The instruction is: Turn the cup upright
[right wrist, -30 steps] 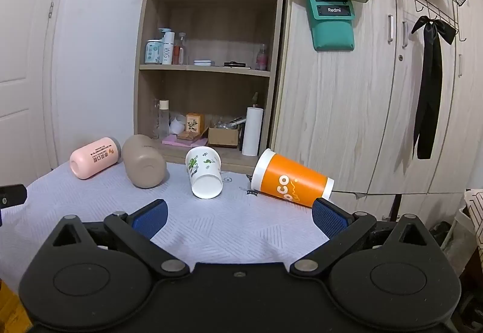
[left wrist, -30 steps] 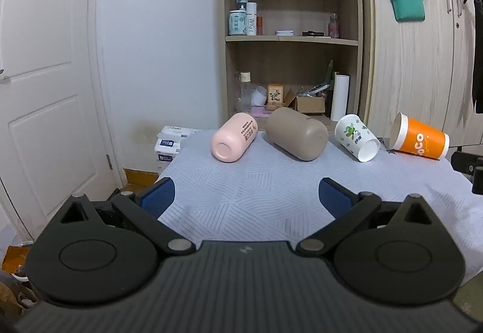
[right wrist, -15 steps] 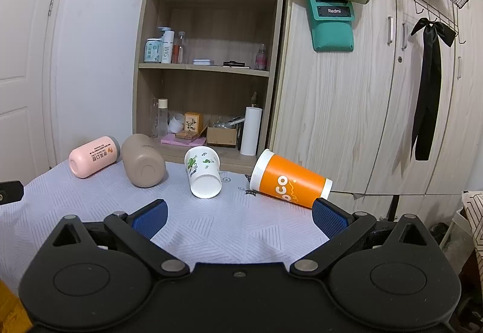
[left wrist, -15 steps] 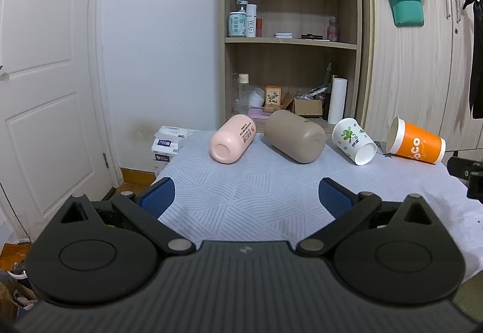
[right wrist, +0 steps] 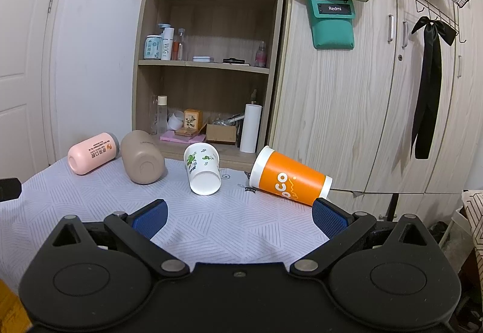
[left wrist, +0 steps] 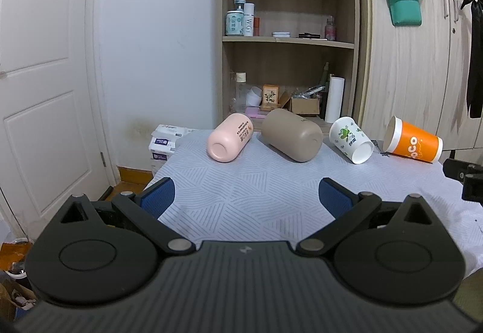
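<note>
**Four cups lying on their sides, both grippers waiting wide open**

I am looking along the left gripper [left wrist: 246,192], and its jaws are standing wide apart with nothing between them, hovering over the near part of the bench [left wrist: 241,200], which is wearing a pale grey cloth with a line pattern. The right gripper [right wrist: 238,213] is sitting the same way, jaws spread and holding nothing.

Across the far side of the bench, four cups are lying tipped over in a row. From the left I am seeing a pink cylindrical cup with printed lettering [left wrist: 229,138], a larger matte tan cup [left wrist: 291,138] just beside it, a white paper cup with green leaf print [left wrist: 351,139], and an orange paper cup with white bands [left wrist: 413,144] at the right end. In the right wrist view the orange cup [right wrist: 289,179] is lying nearest the right gripper, its base pointing right, just beyond the right-hand blue pad.

A wooden shelf unit [right wrist: 211,61] is standing behind the bench.
</note>
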{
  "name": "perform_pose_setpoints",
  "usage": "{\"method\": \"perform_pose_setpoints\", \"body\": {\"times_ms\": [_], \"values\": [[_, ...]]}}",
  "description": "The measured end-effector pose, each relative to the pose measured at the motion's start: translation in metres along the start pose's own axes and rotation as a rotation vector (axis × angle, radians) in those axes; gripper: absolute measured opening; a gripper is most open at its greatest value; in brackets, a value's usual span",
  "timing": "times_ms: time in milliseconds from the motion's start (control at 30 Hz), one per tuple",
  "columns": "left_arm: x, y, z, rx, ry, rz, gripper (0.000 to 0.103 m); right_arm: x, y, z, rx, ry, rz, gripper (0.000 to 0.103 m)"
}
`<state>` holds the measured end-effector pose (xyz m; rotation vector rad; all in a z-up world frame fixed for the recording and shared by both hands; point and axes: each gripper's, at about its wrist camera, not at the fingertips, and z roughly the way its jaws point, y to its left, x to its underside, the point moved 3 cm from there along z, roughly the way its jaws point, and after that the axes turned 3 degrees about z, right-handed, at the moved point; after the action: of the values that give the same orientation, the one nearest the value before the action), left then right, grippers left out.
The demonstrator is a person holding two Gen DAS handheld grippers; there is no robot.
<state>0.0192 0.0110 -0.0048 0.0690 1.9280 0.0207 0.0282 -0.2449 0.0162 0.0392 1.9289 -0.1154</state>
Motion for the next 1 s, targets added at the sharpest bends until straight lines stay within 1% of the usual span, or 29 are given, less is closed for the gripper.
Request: {"method": "perform_pose_setpoints", "body": {"times_ms": [700,800,867,1000], "values": [[0.001,-0.001,0.005,0.013,0.017,0.004,0.103,0.002,0.003,0.003,-0.007,0.02,-0.011,0.103],[-0.001,0.001,0.005,0.024,0.027,-0.002,0.103,-0.001,0.003,0.004,-0.077,0.036,0.008,0.103],[-0.006,0.003,0.005,0.039,0.031,-0.006,0.103,-0.005,0.004,0.005,-0.155,0.049,0.015,0.103],[-0.019,0.011,0.009,0.112,0.047,-0.037,0.103,-0.015,0.013,0.016,-0.31,0.113,0.008,0.103]]}}
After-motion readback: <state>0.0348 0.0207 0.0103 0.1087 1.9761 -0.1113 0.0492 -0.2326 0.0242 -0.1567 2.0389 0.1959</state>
